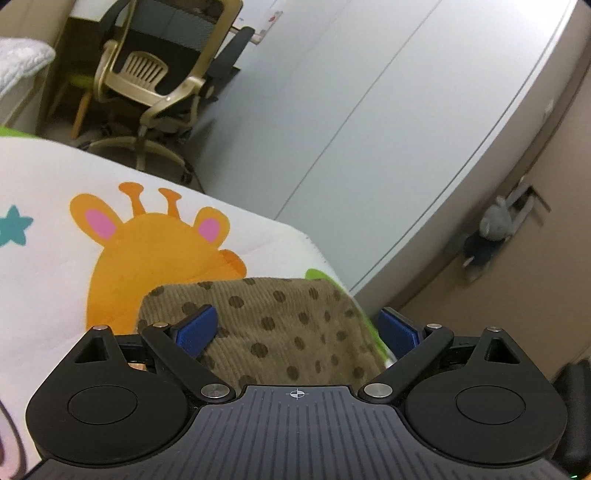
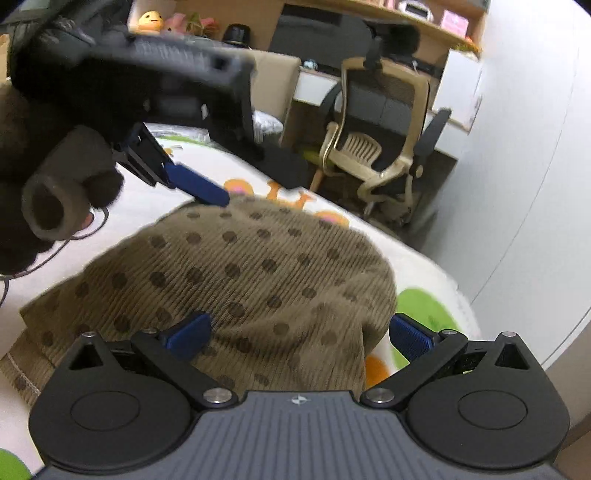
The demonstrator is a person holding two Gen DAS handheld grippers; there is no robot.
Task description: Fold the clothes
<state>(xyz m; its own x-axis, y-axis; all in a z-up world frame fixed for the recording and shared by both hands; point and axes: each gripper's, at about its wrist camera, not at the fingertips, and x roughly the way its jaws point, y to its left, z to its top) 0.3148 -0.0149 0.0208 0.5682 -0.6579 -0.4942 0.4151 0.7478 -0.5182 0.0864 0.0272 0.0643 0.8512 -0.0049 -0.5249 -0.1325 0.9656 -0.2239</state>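
A brown corduroy garment with dark dots [image 2: 258,273] lies bunched on a white sheet printed with an orange giraffe [image 1: 162,251]. It also shows in the left wrist view [image 1: 288,325]. My left gripper [image 1: 299,328] is open just above the garment's far edge; its blue fingers [image 1: 199,328] hold nothing. In the right wrist view the left gripper [image 2: 199,188] shows at the garment's far edge. My right gripper [image 2: 299,336] is open over the garment's near side, and its blue fingers [image 2: 188,334] hold nothing.
A beige office chair [image 1: 155,85] stands beyond the bed's far edge, also in the right wrist view [image 2: 380,158]. A white wall [image 1: 369,110] runs along the right. A grey soft toy [image 1: 487,240] hangs on a door. A desk with shelves [image 2: 369,22] is behind.
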